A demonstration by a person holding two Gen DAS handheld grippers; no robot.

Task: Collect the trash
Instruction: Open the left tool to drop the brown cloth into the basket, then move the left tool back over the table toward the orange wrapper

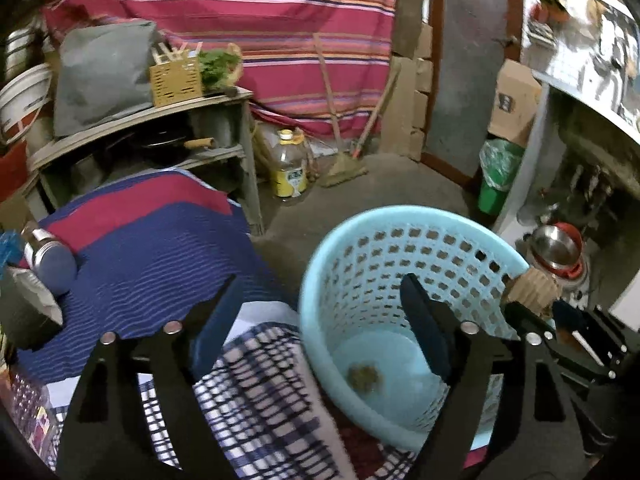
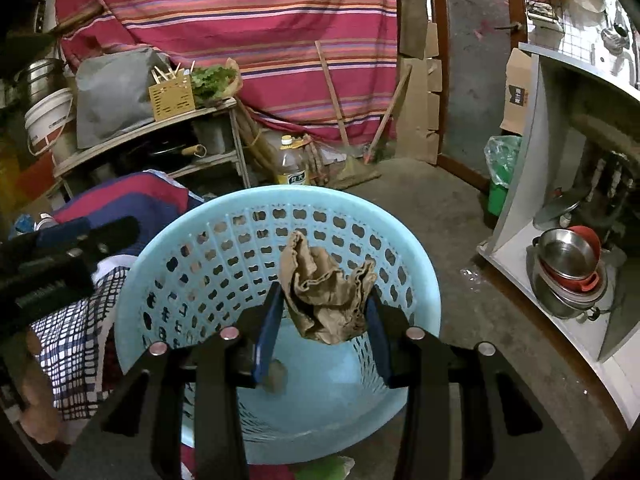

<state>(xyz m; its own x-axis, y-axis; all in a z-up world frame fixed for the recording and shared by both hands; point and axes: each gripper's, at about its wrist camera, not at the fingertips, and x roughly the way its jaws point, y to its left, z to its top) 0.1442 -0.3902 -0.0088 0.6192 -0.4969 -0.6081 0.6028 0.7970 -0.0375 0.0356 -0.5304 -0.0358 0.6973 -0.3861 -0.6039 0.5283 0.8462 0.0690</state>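
Note:
A light blue perforated basket (image 1: 400, 216) stands on the floor beside the bed, with a small brownish lump (image 1: 362, 376) on its bottom. My left gripper (image 1: 320, 280) is open wide with nothing between its fingers; one finger hangs over the basket, the other over the bedding. In the right wrist view, my right gripper (image 2: 324, 300) is shut on a crumpled brown paper (image 2: 320, 292), held above the basket (image 2: 320, 196). The same lump (image 2: 276, 376) lies below it. The left gripper's body (image 2: 60, 256) shows at the left edge.
A blue and red striped blanket (image 1: 152, 240) and a checked cloth (image 1: 260, 400) cover the bed at left, with a metal flask (image 1: 44, 256) on it. A yellow-labelled bottle (image 1: 288, 168), a green bin (image 1: 496, 176) and stacked metal bowls (image 2: 568, 260) stand around the concrete floor.

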